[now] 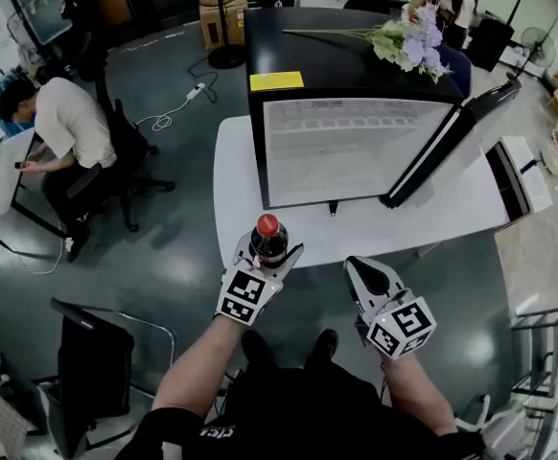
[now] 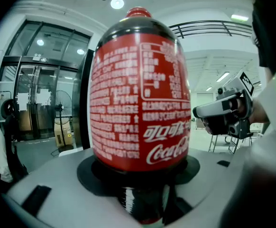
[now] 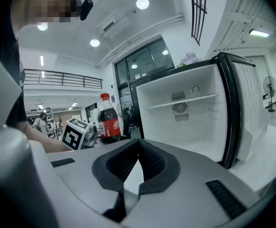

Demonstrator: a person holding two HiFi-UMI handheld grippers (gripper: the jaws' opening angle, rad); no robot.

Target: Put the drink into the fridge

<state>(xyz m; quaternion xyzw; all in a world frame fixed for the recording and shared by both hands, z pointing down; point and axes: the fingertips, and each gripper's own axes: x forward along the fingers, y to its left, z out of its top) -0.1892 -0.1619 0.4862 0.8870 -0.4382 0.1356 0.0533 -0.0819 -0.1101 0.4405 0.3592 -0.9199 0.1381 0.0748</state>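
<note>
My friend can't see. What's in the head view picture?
The left gripper holds a cola bottle with a red cap before an empty fridge, its door open, on a white table. The right gripper holds nothing.

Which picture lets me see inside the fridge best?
The right gripper view: it looks straight into the open fridge, showing white walls, a shelf and a vent. The head view looks down on its black top and swung-open door. In the left gripper view the cola bottle fills the frame.
</note>
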